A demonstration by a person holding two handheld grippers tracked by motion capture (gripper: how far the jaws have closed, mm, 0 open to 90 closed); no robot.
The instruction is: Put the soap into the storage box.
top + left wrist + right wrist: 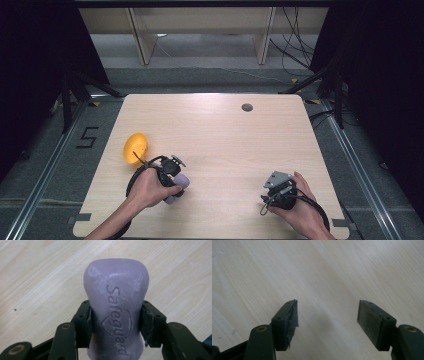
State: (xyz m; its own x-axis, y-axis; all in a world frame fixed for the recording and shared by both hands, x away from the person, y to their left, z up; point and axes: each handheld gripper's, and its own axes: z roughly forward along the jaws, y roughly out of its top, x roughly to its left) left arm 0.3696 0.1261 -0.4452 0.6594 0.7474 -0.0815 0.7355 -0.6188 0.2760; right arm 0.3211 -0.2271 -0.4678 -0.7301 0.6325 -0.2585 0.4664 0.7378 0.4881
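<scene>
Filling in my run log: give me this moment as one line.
left gripper: shut on purple soap bar | right gripper: open, over bare table | yellow bowl: beside left hand

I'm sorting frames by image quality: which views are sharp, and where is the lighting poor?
High view: table evenly lit, surroundings nearly black. Left gripper view: soap bar sharp, its embossed lettering readable, gripped in the left claw. Right gripper view: wood grain soft, right claw open and dim, faint shadow between.

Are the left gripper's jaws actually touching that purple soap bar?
Touching. The left gripper view shows both jaws of the left gripper pressed against the sides of the purple Safeguard soap bar, no gap.
</scene>
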